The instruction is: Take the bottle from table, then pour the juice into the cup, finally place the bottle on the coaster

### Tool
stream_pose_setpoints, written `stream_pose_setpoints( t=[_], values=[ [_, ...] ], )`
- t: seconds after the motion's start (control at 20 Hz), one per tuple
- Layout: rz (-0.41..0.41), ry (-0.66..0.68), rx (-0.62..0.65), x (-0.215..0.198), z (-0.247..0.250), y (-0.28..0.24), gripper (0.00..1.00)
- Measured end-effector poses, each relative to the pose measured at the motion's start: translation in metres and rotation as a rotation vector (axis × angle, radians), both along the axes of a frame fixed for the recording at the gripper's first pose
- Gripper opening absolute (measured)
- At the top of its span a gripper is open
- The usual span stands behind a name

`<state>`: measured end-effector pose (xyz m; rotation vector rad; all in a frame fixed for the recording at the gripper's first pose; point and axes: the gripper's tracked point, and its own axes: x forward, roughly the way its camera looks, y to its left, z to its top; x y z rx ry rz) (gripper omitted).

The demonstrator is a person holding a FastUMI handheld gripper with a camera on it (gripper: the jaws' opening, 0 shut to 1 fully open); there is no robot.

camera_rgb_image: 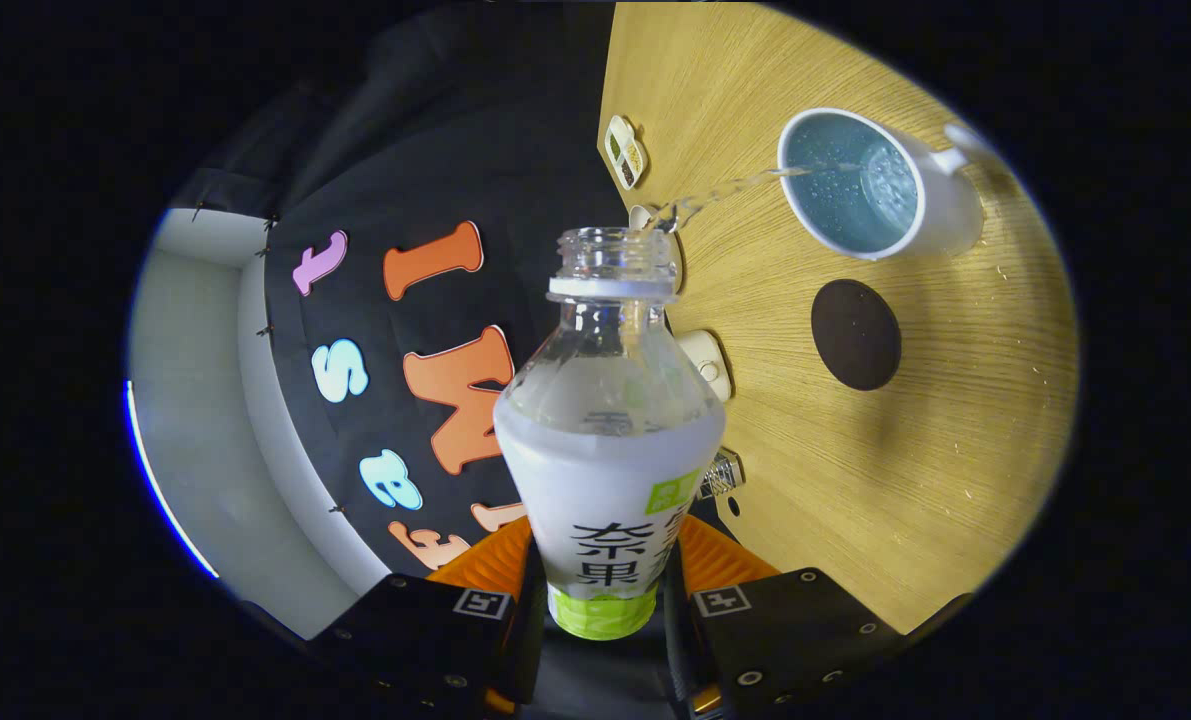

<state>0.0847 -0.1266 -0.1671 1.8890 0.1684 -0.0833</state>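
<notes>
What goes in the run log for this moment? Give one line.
phase: pouring | claw: shut on bottle | bottle: tilted, uncapped | stream: entering cup | coaster: bare, beside cup

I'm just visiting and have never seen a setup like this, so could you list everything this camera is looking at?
bottle: one, clear with a white and green label, cap off, tilted, held between the gripper's fingers.
stream of liquid: one, clear, running from the bottle's mouth into the cup.
cup: one, white with a bluish inside and a handle, on the table beyond the bottle.
coaster: one, dark and round, on the table beside the cup, nothing on it.
small dish: one, white, divided, near the table's edge.
table: one, light wood.
gripper: one, both fingers pressed on the bottle's lower body.
</notes>
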Motion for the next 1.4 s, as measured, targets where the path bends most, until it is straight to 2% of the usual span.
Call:
stream_pose_setpoints(
  t=[0.85,1.4],
  values=[
    [-0.010,0.017,0.062,0.001,0.010,0.002,0.52],
    [-0.046,0.015,0.142,0.000,0.012,-0.013,0.52]
  ],
)
